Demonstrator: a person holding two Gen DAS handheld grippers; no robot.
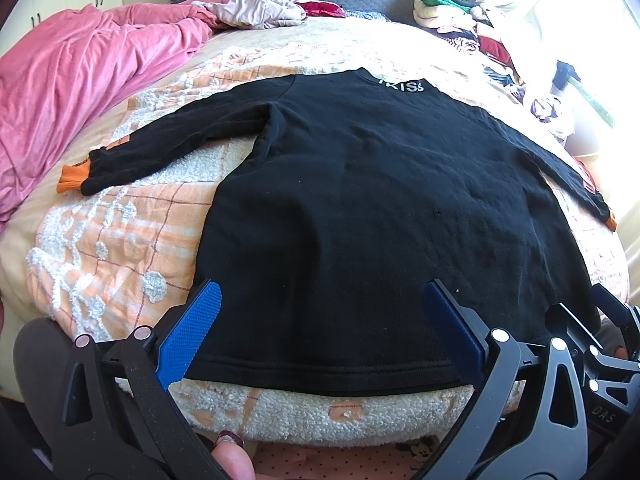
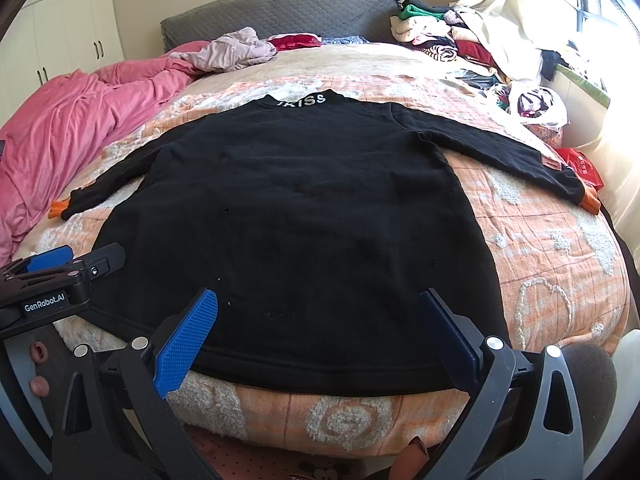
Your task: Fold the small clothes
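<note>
A small black long-sleeved sweater (image 1: 360, 200) with orange cuffs (image 1: 72, 178) and white letters at the collar lies flat on the bed, sleeves spread out; it also shows in the right wrist view (image 2: 300, 220). My left gripper (image 1: 322, 300) is open, its blue fingers (image 1: 188, 332) standing over the sweater's near hem, left part. My right gripper (image 2: 320, 308) is open over the hem's right part. Neither holds anything. The left gripper also shows at the left edge of the right wrist view (image 2: 60, 264).
The sweater lies on an orange and white fleecy blanket (image 1: 120, 232). A pink duvet (image 1: 68, 80) is bunched at the left. A pile of clothes (image 2: 460, 40) sits at the far right by the window. A grey headboard (image 2: 280, 12) is at the back.
</note>
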